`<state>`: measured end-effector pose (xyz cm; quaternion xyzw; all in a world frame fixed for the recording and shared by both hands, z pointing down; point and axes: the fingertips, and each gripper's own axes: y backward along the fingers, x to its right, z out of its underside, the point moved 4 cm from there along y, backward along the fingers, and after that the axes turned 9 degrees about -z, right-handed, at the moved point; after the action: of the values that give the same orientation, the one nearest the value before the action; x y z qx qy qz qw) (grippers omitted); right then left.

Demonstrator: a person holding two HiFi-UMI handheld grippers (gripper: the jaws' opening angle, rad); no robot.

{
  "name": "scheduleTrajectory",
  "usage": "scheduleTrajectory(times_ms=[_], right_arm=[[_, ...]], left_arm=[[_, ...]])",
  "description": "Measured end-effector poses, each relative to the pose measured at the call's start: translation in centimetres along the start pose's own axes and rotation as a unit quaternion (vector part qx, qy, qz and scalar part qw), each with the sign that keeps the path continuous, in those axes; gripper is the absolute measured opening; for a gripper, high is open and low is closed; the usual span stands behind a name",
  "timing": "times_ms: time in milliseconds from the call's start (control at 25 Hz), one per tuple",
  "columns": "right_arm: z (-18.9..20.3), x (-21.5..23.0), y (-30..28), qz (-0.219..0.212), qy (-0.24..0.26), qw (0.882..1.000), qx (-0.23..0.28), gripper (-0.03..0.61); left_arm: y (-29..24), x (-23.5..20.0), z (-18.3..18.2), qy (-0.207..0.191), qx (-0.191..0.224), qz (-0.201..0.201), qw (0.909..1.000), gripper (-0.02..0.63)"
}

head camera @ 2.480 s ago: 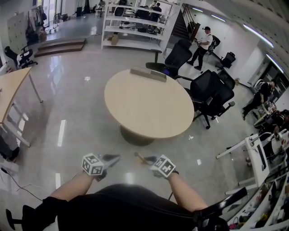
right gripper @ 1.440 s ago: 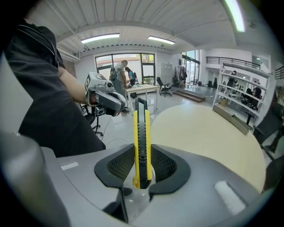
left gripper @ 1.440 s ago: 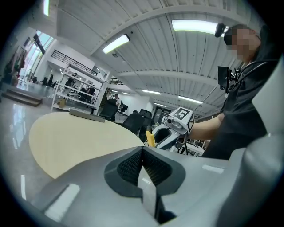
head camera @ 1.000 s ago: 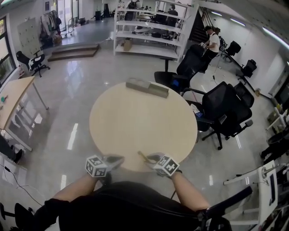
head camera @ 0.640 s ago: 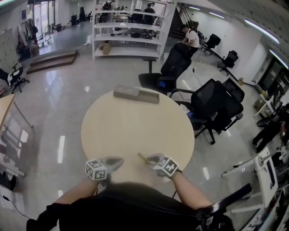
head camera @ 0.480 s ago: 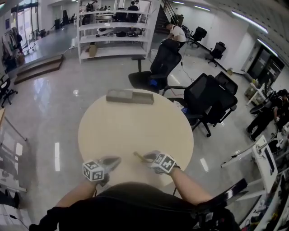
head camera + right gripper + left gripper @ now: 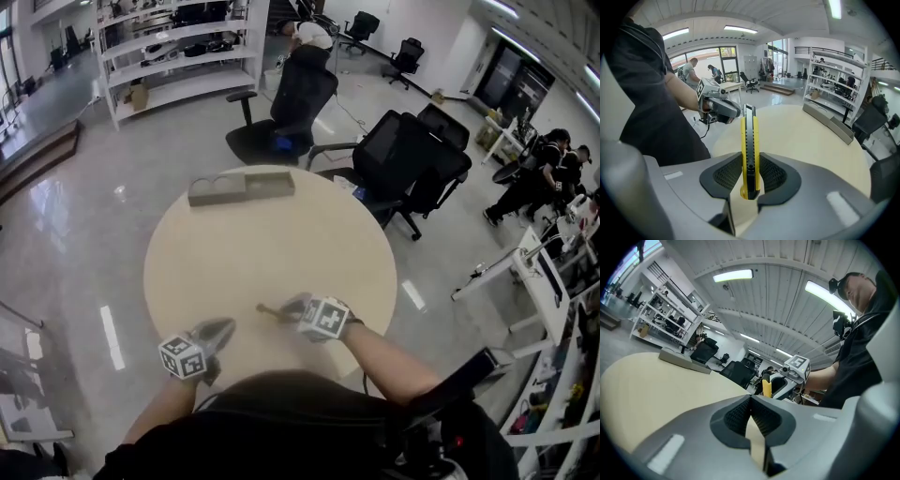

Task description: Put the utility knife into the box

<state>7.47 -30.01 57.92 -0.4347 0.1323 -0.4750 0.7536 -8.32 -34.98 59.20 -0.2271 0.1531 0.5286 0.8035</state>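
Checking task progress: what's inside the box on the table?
The head view shows the box with bare grey hollows and nothing in them; its near wall hides some floor. The knife is in the right gripper.

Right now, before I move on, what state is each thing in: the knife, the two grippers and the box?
Knife: clamped upright in the right gripper, over the table, not in the box.
Right gripper: shut on the knife.
Left gripper: shut, empty.
Box: lying at the table's far edge, apart from both grippers.
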Motion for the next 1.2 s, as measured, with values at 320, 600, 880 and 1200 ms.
scheduleTrajectory(times_ms=[320, 600, 880, 1200], right_arm=[[3.0, 3.5, 1.7, -0.050, 0.042, 0.998, 0.001, 0.130], [6.2, 6.9, 4.2, -0.078, 0.089, 0.993, -0.008, 0.130], [5.6, 7.9, 3.9, -0.064, 0.079, 0.995, 0.011, 0.130], [3.7, 11.5, 4.4, -0.035, 0.077, 0.996, -0.005, 0.130]], left_arm=[[-4.5, 1.2, 0.2, 0.010, 0.011, -0.063, 0.9979, -0.002], [-8.4, 5.5, 1.2, 0.009, 0.009, -0.097, 0.9952, -0.002], [-8.7, 3.5, -0.5, 0.005, 0.005, -0.096, 0.9953, -0.002], [-10.3, -0.2, -4.2, -0.035, 0.006, -0.070, 0.9969, -0.002]])
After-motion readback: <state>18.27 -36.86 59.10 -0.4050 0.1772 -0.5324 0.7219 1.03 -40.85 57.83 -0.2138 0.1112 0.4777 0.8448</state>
